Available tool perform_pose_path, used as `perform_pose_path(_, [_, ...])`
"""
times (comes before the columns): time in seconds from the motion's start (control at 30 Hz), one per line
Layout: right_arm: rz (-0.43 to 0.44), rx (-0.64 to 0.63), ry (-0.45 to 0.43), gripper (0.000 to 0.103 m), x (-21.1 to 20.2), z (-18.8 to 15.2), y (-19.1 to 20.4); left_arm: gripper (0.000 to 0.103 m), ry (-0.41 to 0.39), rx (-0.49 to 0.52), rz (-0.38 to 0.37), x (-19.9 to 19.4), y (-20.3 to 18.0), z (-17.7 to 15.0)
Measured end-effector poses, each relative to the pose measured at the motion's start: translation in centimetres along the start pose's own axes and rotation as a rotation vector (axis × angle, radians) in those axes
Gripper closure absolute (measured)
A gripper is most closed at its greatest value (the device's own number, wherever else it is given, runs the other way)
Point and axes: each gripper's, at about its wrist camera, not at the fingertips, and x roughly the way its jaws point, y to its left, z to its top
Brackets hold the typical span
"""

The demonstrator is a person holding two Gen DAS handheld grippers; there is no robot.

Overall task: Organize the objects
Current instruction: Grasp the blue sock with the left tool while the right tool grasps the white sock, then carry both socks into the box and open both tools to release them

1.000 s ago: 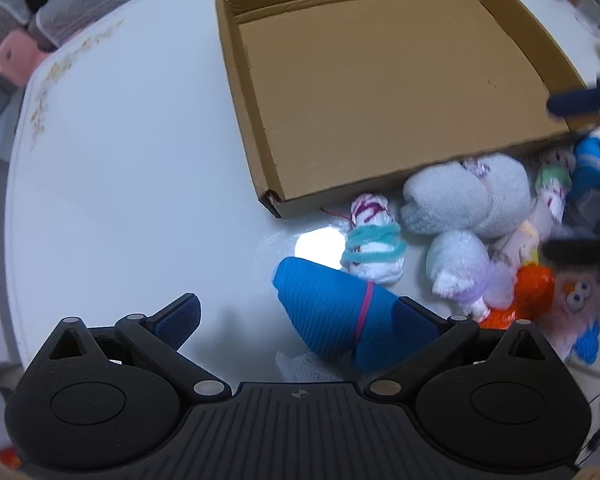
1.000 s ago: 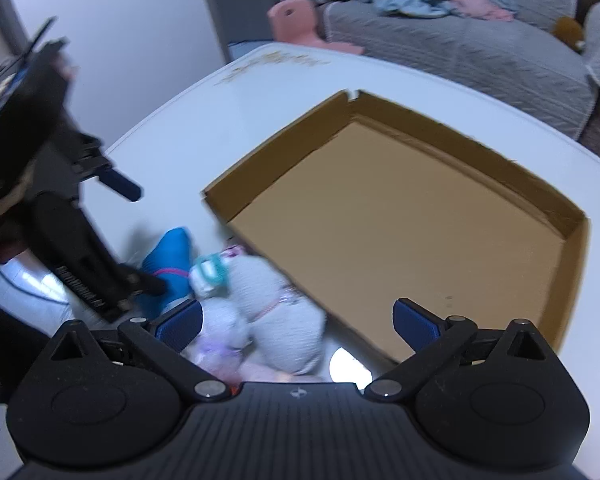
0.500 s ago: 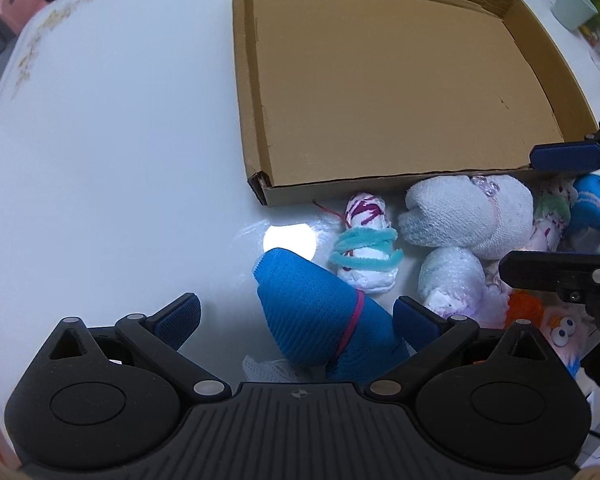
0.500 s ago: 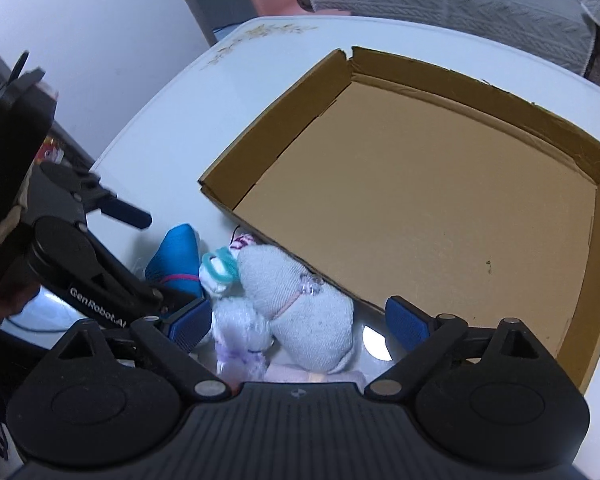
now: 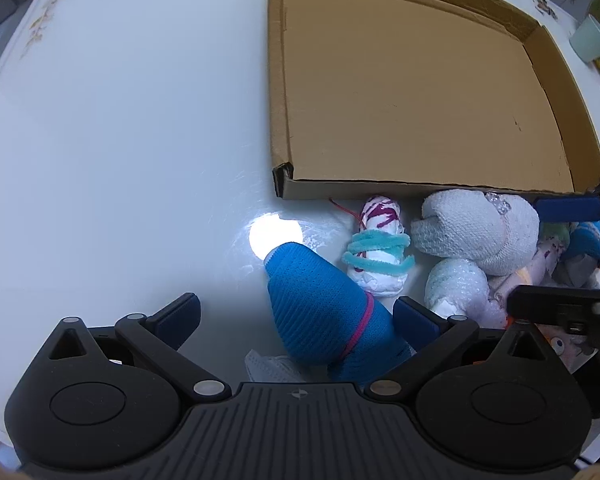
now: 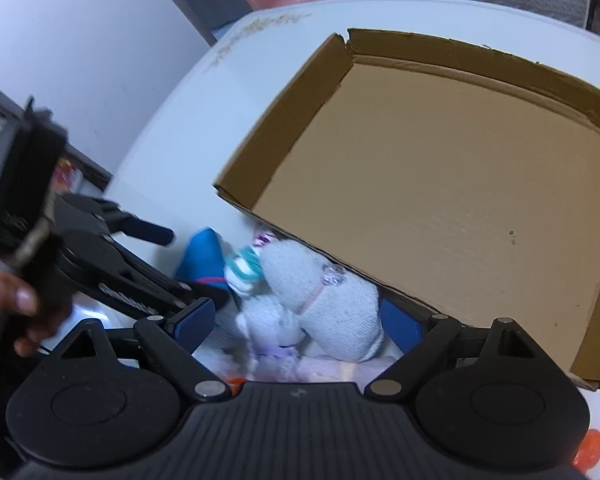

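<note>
Table point(image 5: 119, 140): white, glossy, with a bright lamp glare near the blue roll.
Left gripper point(image 5: 295, 316): fingers spread wide, straddling the blue roll point(image 5: 324, 312) — right pad beside it, left pad well clear, nothing clamped.
Blue roll: lies on the table, tied with a pink band, just beside the white bundle point(image 5: 378, 256).
White bundle: wrapped in teal cord, touching the box's near wall.
Box point(image 5: 277, 80): shallow cardboard tray, floor bare.
Grey sock point(image 6: 328, 304): bulky roll against the box wall, between the right gripper's pads.
Right gripper point(image 6: 297, 322): fingers apart around the grey sock — not squeezing it.
</note>
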Motion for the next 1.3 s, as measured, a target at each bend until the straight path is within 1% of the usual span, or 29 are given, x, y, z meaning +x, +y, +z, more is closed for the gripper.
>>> perform_pose_path(0.03, [-0.013,-0.001,0.005,0.016,0.4,-0.1,0.0,0.001,0.005,-0.012,-0.007,0.2,0.2,0.0])
perform_pose_path(0.1, [-0.034,0.002,0.018,0.021,1.1,-0.1,0.0,0.001,0.004,-0.025,-0.018,0.4,0.4,-0.2])
perform_pose_path(0.2, [-0.048,0.041,0.028,0.025,2.1,0.0,-0.5,0.001,-0.008,-0.019,-0.006,0.5,0.7,-0.3])
perform_pose_path(0.3, [-0.023,0.085,0.019,0.031,2.4,0.1,-1.1,0.003,-0.016,-0.012,0.002,0.3,0.7,-0.5])
perform_pose_path(0.37, [-0.003,0.111,0.02,0.038,2.5,0.2,-1.4,0.008,-0.014,-0.018,-0.01,0.3,0.7,-0.6])
perform_pose_path(0.4, [0.01,0.124,0.02,0.04,2.5,0.2,-1.5,0.014,-0.012,-0.022,-0.024,0.3,0.6,-0.6])
perform_pose_path(0.43, [0.02,0.139,0.021,0.049,2.6,0.1,-1.6,0.022,-0.01,-0.025,-0.037,0.4,0.4,-1.0])
perform_pose_path(0.47, [0.033,0.154,0.028,0.058,2.7,0.2,-1.8,0.025,-0.008,-0.028,-0.049,0.5,0.2,-1.0])
perform_pose_path(0.5, [0.049,0.171,0.031,0.058,2.7,0.2,-1.9,0.032,-0.007,-0.031,-0.062,0.9,0.2,-0.2])
perform_pose_path(0.53, [0.062,0.183,0.035,0.059,2.7,0.3,-1.9,0.036,-0.007,-0.033,-0.07,1.6,-0.6,0.7])
perform_pose_path(0.73, [0.082,0.163,0.019,0.065,2.3,0.1,-1.7,0.038,-0.01,-0.04,-0.076,1.9,-0.8,1.2])
perform_pose_path(0.77, [0.092,0.161,0.015,0.065,2.1,0.2,-1.6,0.038,-0.011,-0.045,-0.081,1.1,0.0,0.4])
perform_pose_path(0.9, [0.127,0.137,-0.006,0.066,1.2,0.3,-1.2,0.039,-0.015,-0.058,-0.085,0.4,0.5,0.1])
perform_pose_path(0.93, [0.133,0.131,-0.012,0.066,1.0,0.3,-1.1,0.04,-0.02,-0.06,-0.09,-0.2,1.0,-0.4])
perform_pose_path(1.1, [0.156,0.12,-0.032,0.067,0.5,0.6,-1.0,0.04,-0.038,-0.071,-0.098,-1.2,1.1,0.1])
perform_pose_path(1.17, [0.16,0.121,-0.041,0.067,0.2,0.7,-1.0,0.041,-0.046,-0.073,-0.087,-1.5,1.0,0.2])
perform_pose_path(1.3, [0.165,0.127,-0.056,0.067,-0.1,0.8,-1.2,0.042,-0.043,-0.083,-0.093,-2.6,1.3,0.5])
